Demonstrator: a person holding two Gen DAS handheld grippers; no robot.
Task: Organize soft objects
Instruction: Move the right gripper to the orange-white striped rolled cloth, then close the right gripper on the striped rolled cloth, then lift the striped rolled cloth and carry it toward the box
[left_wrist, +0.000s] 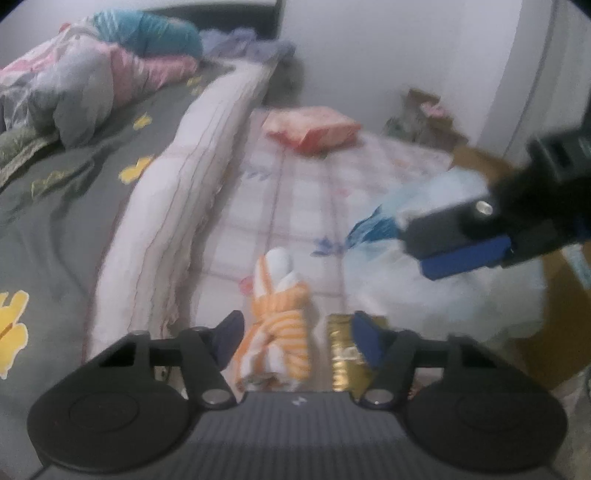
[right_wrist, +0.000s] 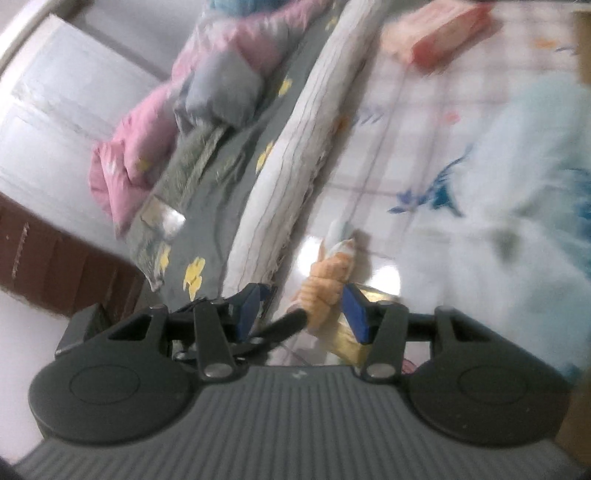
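Note:
An orange-and-white striped cloth (left_wrist: 279, 332) lies bunched on the checked mat (left_wrist: 291, 192) beside the bed. My left gripper (left_wrist: 297, 332) stands open astride it, with a gap between each finger and the cloth. A gold packet (left_wrist: 343, 354) lies just inside its right finger. In the right wrist view the same striped cloth (right_wrist: 328, 280) sits beyond my right gripper (right_wrist: 303, 308), which is open with nothing in its jaws. The left wrist view shows the right gripper (left_wrist: 415, 243) coming in from the right above a pale blue-and-white fluffy fabric (left_wrist: 443, 295).
The bed (left_wrist: 74, 203) with a grey flowered sheet and a white mattress edge (left_wrist: 173, 221) runs along the left, piled with pink and grey bedding (left_wrist: 74, 85). A red packet (left_wrist: 314, 133) lies farther off on the mat. A brown cardboard box (left_wrist: 554, 332) stands at the right.

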